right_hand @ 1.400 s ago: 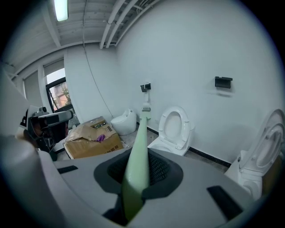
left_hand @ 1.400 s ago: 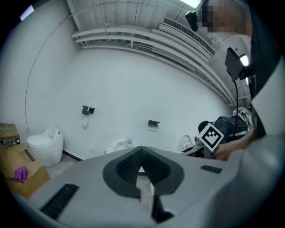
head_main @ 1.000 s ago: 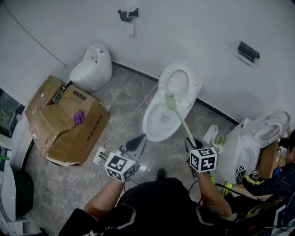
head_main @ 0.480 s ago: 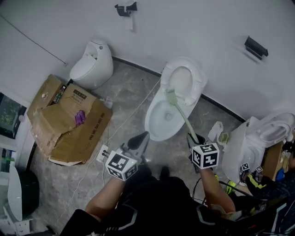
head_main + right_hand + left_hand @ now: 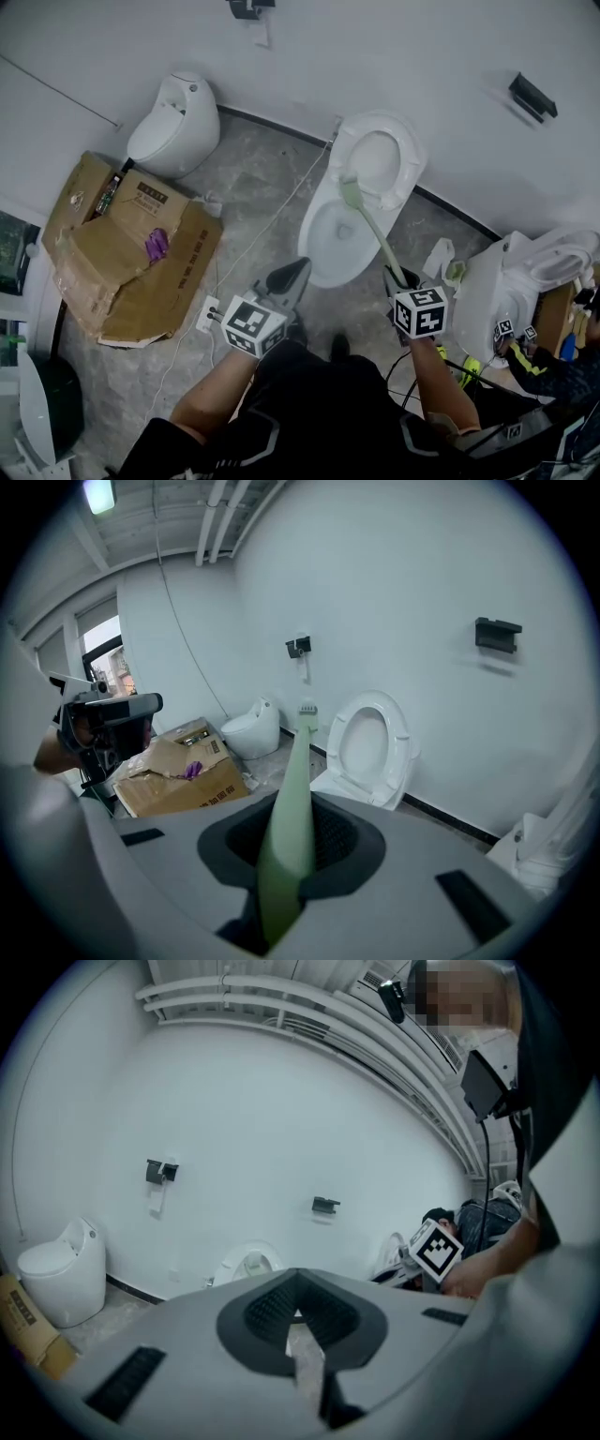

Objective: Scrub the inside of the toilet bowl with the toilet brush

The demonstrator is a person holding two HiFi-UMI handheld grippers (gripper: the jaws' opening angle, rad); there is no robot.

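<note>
- Toilet brush (image 5: 371,236) head over toilet bowl (image 5: 317,265) rear rim; open floor (image 5: 251,192) left of bowl
- Right gripper (image 5: 398,277) jaws clamped on brush handle; left gripper (image 5: 287,278) jaws together, empty, near bowl front

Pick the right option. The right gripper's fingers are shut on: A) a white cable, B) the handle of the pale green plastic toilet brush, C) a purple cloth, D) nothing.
B: in the right gripper view the right gripper is shut on the handle of the pale green plastic toilet brush. The head view shows the brush running from that gripper up over the white ceramic toilet bowl.
</note>
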